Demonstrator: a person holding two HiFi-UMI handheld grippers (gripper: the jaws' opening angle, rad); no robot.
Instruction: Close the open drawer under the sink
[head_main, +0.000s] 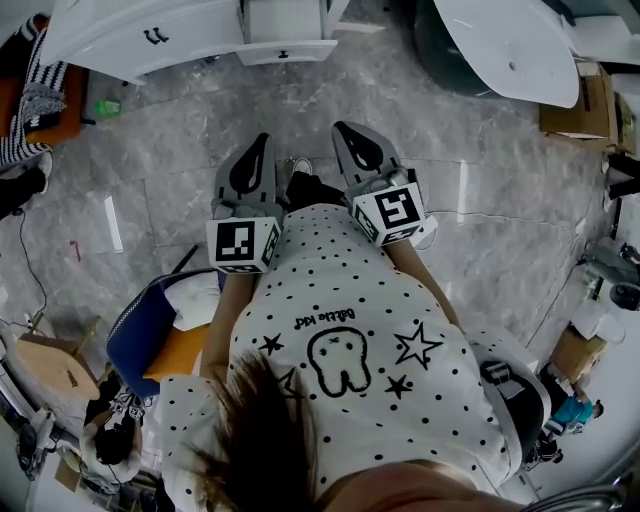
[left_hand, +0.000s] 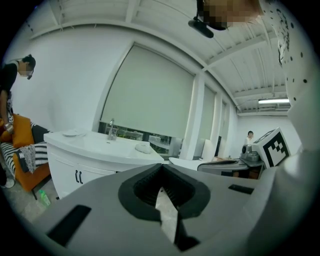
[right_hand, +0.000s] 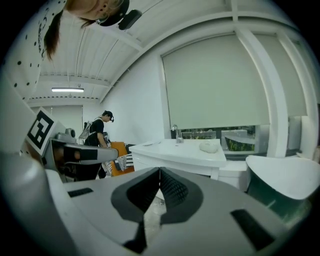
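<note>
A white sink vanity (head_main: 150, 35) stands at the far end of the grey marble floor. A white drawer (head_main: 288, 50) with a small dark handle juts out from its right end. My left gripper (head_main: 263, 140) and right gripper (head_main: 343, 128) are held side by side in front of my body, pointing at the drawer and well short of it. In the left gripper view the left gripper (left_hand: 161, 170) has its tips together with nothing between them, and the vanity (left_hand: 100, 152) with its faucet (left_hand: 111, 131) lies ahead. The right gripper (right_hand: 160, 169) is likewise shut and empty, facing the vanity (right_hand: 180, 152).
A white bathtub (head_main: 510, 45) with a dark green outside stands at the far right, beside cardboard boxes (head_main: 590, 100). An orange seat with striped cloth (head_main: 40, 95) and a green bottle (head_main: 107, 106) are at far left. A blue chair (head_main: 145, 330) is by my left side. A person (right_hand: 100, 132) stands near the seat.
</note>
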